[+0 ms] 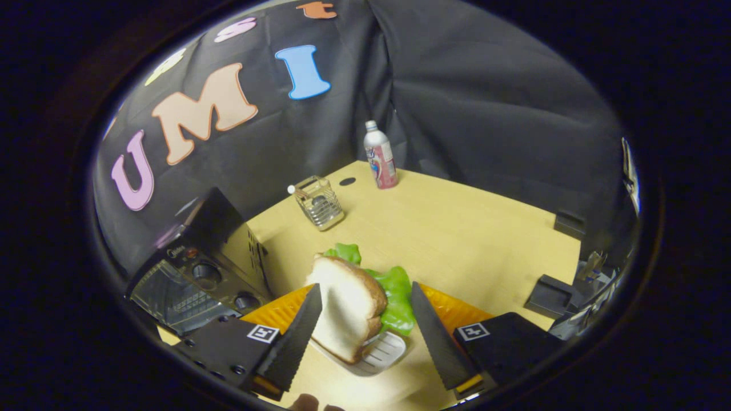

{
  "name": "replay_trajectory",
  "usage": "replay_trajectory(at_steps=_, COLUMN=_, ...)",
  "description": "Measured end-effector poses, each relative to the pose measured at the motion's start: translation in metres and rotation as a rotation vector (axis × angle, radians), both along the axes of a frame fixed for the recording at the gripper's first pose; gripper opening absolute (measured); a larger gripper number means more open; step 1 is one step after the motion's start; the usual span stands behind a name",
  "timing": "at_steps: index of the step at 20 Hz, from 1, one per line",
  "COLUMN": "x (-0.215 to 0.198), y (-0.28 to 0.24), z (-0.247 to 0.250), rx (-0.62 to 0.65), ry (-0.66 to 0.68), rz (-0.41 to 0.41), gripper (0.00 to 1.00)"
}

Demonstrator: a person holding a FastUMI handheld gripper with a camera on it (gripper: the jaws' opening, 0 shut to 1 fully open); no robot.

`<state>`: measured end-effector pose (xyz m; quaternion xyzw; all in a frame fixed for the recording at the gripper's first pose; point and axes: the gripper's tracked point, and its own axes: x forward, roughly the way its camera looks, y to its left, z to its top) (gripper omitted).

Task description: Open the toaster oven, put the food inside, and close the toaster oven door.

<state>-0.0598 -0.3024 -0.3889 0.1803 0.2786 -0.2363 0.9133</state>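
Gripper [365,319]: fingers spread wide, nothing clamped. A sandwich [349,308] stands between them, close against the left finger [294,337] and apart from the right finger; whether the left finger touches it cannot be determined.

Sandwich: white bread slices with green lettuce [394,288] protruding at the rear and right side. It stands on edge on a small white tray [380,351], which rests on the table. An orange surface [280,311] lies directly behind the tray and fingers.

Toaster oven [194,279]: black, left of the fingers, glass door facing forward, two knobs on its panel. Door appears closed.

Wire holder [320,201]: beyond the sandwich, contents unclear. A bottle [381,157] with a white cap stands further back, near the table's far edge.

Surface: light wooden table [468,240]. Black blocks [551,294] sit at its right side. Black cloth encloses the booth behind
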Motion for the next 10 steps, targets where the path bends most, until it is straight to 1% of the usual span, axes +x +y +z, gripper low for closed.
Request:
replay_trajectory(at_steps=1, x=0.002, y=0.006, z=-0.004, rx=0.012, ry=0.007, rz=0.031, gripper=0.97)
replay_trajectory(at_steps=4, x=0.001, y=0.015, z=-0.021, rx=0.04, ry=0.068, rz=0.089, gripper=0.85)
replay_trajectory(at_steps=5, x=0.002, y=0.021, z=-0.022, rx=0.061, ry=0.064, rz=0.103, gripper=0.81)
replay_trajectory(at_steps=8, x=0.001, y=0.023, z=-0.018, rx=0.112, ry=0.027, rz=0.079, gripper=0.7)
replay_trajectory(at_steps=10, x=0.003, y=0.025, z=-0.014, rx=0.13, ry=-0.005, rz=0.072, gripper=0.6)
